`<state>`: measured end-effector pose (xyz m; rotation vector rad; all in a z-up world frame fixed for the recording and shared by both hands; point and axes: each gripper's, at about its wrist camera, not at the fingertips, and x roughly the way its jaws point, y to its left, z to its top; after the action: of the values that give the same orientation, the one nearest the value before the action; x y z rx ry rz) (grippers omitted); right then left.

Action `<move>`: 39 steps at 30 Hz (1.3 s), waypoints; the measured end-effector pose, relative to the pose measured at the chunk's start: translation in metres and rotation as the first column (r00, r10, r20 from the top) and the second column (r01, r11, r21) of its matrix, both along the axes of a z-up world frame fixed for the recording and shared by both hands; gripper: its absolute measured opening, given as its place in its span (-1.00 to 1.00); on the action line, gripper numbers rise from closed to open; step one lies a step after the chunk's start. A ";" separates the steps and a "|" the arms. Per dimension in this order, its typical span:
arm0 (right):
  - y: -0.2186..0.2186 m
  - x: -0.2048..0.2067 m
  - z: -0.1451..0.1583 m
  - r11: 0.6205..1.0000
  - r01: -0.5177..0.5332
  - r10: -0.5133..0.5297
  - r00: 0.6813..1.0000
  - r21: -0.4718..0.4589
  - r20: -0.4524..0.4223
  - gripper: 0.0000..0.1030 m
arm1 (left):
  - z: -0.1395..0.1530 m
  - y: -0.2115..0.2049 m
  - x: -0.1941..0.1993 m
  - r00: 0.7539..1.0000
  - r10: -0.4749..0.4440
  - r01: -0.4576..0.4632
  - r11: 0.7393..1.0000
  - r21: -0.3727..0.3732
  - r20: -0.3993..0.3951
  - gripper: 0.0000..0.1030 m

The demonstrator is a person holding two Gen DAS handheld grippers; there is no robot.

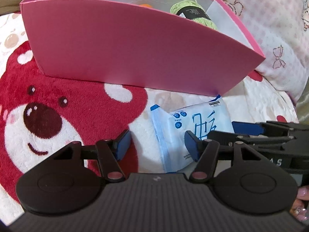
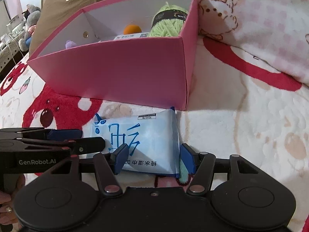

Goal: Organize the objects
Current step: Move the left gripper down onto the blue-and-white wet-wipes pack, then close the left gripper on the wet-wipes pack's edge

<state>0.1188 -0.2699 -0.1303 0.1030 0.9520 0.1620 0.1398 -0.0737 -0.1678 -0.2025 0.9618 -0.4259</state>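
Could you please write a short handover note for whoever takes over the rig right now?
Left hand-held gripper: open over the left end of the wipes pack, with one pad clear of it.
Right hand-held gripper: around the pack's right end; a firm grip cannot be confirmed.
Things: the pack lies flat on the blanket, in front of the pink box.
Done: green yarn and orange ball are in the box.
Left: grip the pack, then probably lift it into the box.

The left gripper (image 2: 63, 141), just left of the wipes pack (image 2: 143, 141), reads "GenRobot.AI". The pack bears large blue Chinese characters, "纯水湿巾" along its near edge, and "10片/包" on its far edge.
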 end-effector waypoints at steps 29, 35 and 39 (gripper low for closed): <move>0.028 -0.008 -0.004 0.986 -0.135 0.141 0.989 -0.099 0.048 0.12 | -0.005 0.003 -0.001 0.999 -0.039 0.034 0.992 -0.125 -0.036 -0.45; 0.041 -0.017 -0.003 0.981 -0.142 0.150 0.987 -0.131 0.055 0.16 | 0.002 0.002 0.001 0.995 -0.053 0.044 0.994 -0.100 -0.088 -0.42; 0.039 -0.014 -0.002 0.979 -0.168 0.175 0.984 -0.117 0.044 0.18 | 0.004 0.005 0.004 0.990 -0.066 0.052 0.992 -0.112 -0.122 -0.41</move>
<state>0.1044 -0.2314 -0.1320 -0.0882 0.9142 0.2683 0.1440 -0.0687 -0.1633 -0.3025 1.0710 -0.5254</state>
